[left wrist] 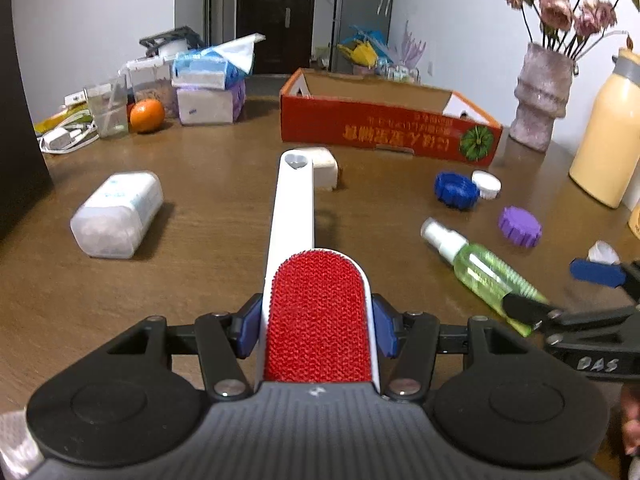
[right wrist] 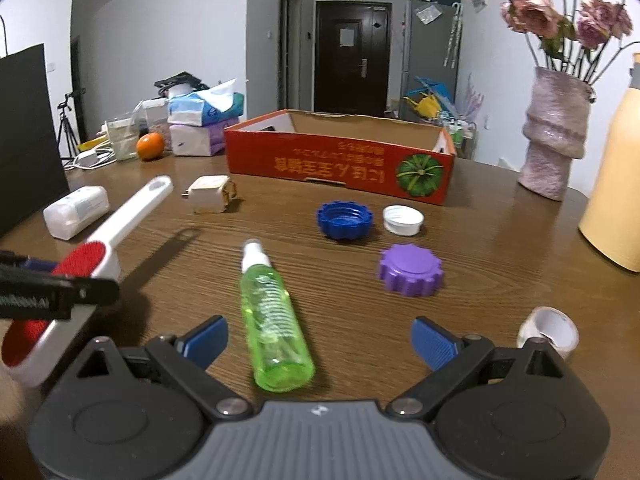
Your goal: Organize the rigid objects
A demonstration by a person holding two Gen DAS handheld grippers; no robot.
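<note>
Both pads of my left gripper [left wrist: 316, 330] squeezed the lint brush [left wrist: 310, 288], lifted above the table [left wrist: 200, 184]; I had to keep it level. My right gripper [right wrist: 318, 342] stood wide open around the green spray bottle [right wrist: 272, 312], needing a centred squeeze.

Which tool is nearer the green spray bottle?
Right. The right tool is open with the green spray bottle lying between its fingers; the left tool is off to the side, gripping the lint brush.
</note>
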